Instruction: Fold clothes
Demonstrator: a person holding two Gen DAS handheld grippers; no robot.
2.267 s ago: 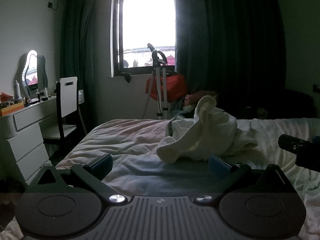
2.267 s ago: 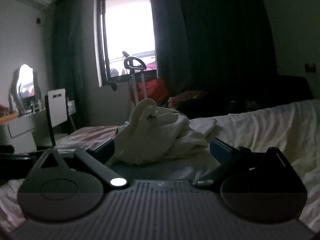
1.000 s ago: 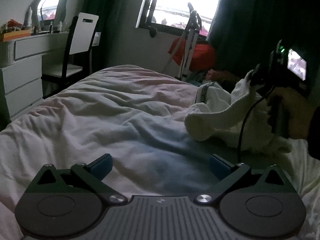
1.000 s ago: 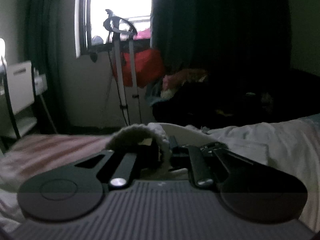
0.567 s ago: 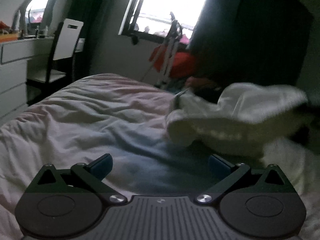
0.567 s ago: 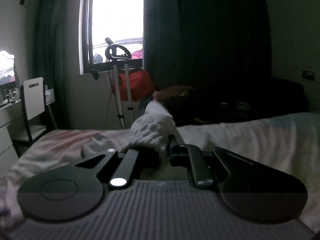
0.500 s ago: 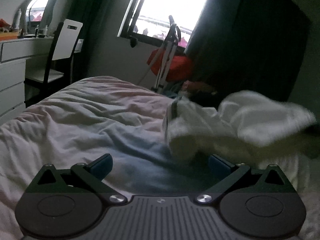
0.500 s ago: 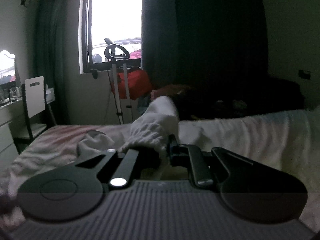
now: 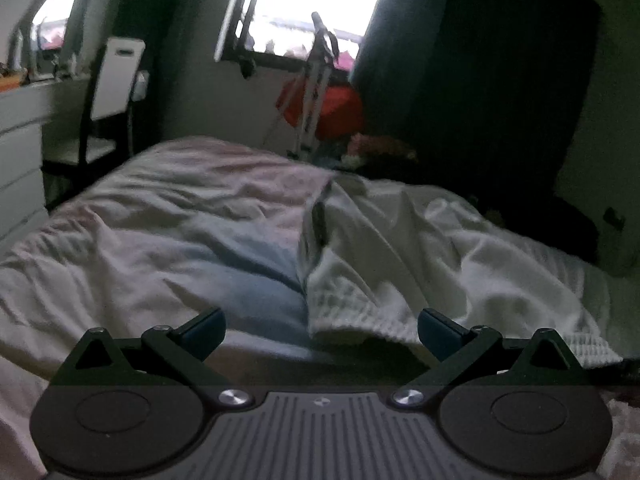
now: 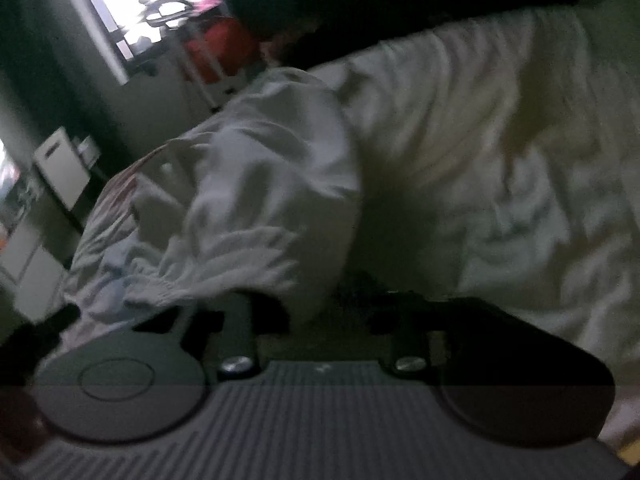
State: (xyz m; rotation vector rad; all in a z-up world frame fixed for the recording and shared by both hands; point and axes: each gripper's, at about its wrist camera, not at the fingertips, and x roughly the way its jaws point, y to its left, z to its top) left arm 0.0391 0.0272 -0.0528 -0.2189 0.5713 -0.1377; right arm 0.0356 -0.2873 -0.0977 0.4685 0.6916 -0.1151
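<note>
- Fingers of my left gripper (image 9: 320, 328) stand wide apart and hold nothing; they hover low over the bed (image 9: 160, 240), just short of the ribbed hem of the white garment (image 9: 400, 264).
- My right gripper (image 10: 316, 320) is drawn narrow, and a bunch of the white garment (image 10: 260, 200) sits pinched between its jaws, the cloth rising straight up out of the grip.
- The garment lies spread and creased across the bed, towards my right side, its hem nearest me and a dark-lined collar at its far left edge.
- Risk, as I judge it: my right grip holds only a gathered bunch, so a hard pull could slip the cloth free or drag the whole garment into a heap instead of flattening it.
- Risk: closing my left gripper this low could catch the pale duvet along with the hem, since both are soft, light and creased together there.
- Risk: the room is dim and the right view is tilted and blurred, so I could misjudge which edge I hold.
- Only the left view shows the garment's overall layout, the hem, the collar, and my empty gripper.
- Only the right view shows the pinch itself; my right gripper does not appear in the left view at all.
- Beyond the bed, the left view shows a bright window (image 9: 320, 4) and a white chair (image 9: 116, 80).
</note>
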